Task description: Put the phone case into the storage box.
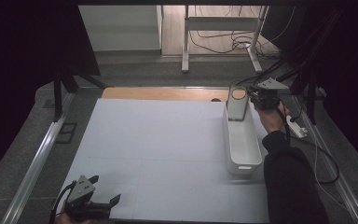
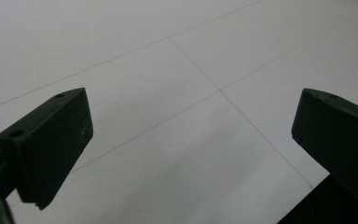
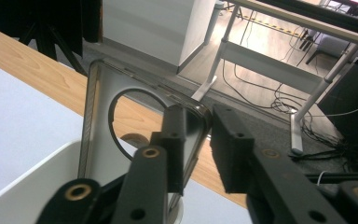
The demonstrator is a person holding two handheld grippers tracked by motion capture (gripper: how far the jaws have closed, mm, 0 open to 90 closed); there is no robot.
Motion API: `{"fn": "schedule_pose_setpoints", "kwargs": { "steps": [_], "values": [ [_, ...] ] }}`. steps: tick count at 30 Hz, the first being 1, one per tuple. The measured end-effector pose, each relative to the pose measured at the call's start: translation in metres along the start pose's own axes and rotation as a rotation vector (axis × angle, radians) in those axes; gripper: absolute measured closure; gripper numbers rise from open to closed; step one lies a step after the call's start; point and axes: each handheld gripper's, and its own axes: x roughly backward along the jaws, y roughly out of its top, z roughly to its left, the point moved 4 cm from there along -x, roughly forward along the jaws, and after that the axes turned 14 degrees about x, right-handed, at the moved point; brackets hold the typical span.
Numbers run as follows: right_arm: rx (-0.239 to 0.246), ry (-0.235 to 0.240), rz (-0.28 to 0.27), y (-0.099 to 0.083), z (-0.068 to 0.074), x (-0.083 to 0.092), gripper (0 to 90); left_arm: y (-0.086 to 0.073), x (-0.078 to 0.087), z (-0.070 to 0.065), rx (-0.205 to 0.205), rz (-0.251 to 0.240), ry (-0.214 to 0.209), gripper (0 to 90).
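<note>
A clear phone case [image 1: 237, 102] with a round cut-out stands upright at the far end of a long white bin [image 1: 244, 149] on the right of the white mat. My right gripper [image 1: 256, 95] is at the case's top right corner. In the right gripper view the case [image 3: 98, 130] has its edge between the jaws of that gripper [image 3: 205, 135]. One jaw lies against the edge, and a thin gap shows at the other. My left gripper [image 1: 105, 188] rests low at the near left of the mat. Its jaws [image 2: 191, 126] are spread wide with nothing between them.
The white mat [image 1: 158, 149] covers most of the table, with a strip of bare wood [image 1: 163, 94] along its far edge. A white power strip [image 1: 298, 128] and cables lie right of the bin. A white desk frame [image 1: 223, 28] stands on the floor beyond.
</note>
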Motion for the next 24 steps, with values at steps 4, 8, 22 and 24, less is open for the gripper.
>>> {"fn": "schedule_pose_setpoints", "kwargs": {
  "steps": [4,8,22,24],
  "values": [
    [-0.003,0.002,0.005,-0.0002,0.0004,-0.0009,70.1,-0.0001,0.0000,0.0000,0.000,0.000,0.001,0.0],
    [-0.010,0.010,0.024,-0.0014,0.0011,-0.0020,63.0,-0.0001,0.0002,-0.0001,0.000,-0.001,0.001,0.0],
    [-0.048,0.013,0.067,-0.0062,0.0007,-0.0050,44.6,-0.0003,0.0003,0.0003,0.004,0.000,0.000,0.0],
    [-0.064,0.026,0.074,-0.0067,0.0003,-0.0038,41.2,-0.0002,0.0002,0.0002,0.004,0.001,0.000,0.0]
  ]
}}
